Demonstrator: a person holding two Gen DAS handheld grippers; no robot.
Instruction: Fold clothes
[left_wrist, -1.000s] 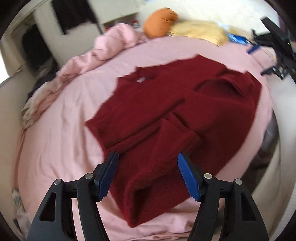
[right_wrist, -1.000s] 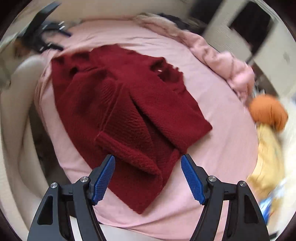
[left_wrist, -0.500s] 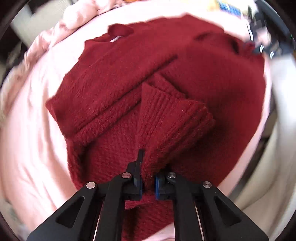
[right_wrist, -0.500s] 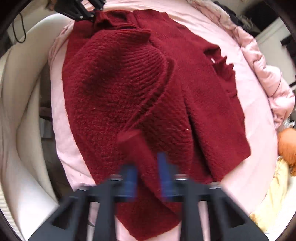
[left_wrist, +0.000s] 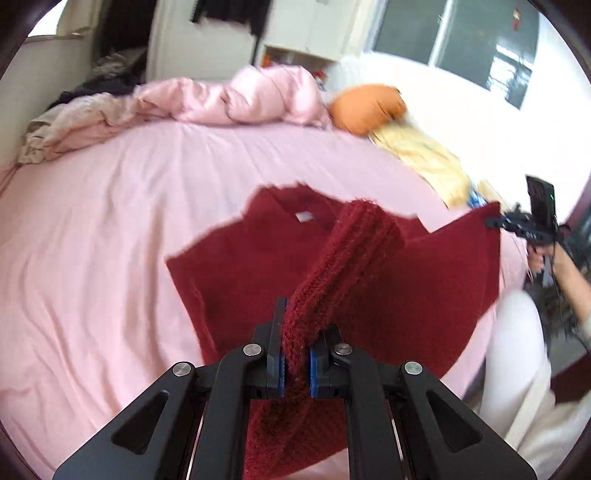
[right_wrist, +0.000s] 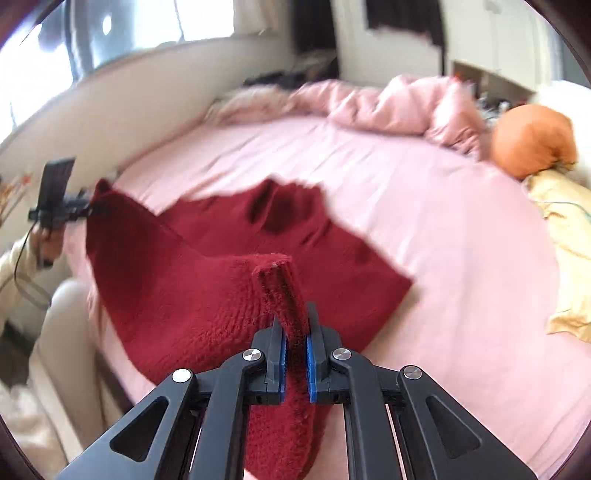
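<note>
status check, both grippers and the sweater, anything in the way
Left gripper and right gripper both shut on red sweater, near edge lifted off pink bed. Collar end flat. Nothing blocking the fold.

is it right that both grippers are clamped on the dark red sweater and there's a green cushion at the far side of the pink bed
Nearly. The left gripper and right gripper are both clamped on the dark red sweater, but the cushion is orange, not green, as both wrist views show.

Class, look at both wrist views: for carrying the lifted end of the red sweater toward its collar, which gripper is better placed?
Neither clearly. The left gripper and right gripper each pinch the red sweater, so both should probably carry it toward the collar together.
</note>
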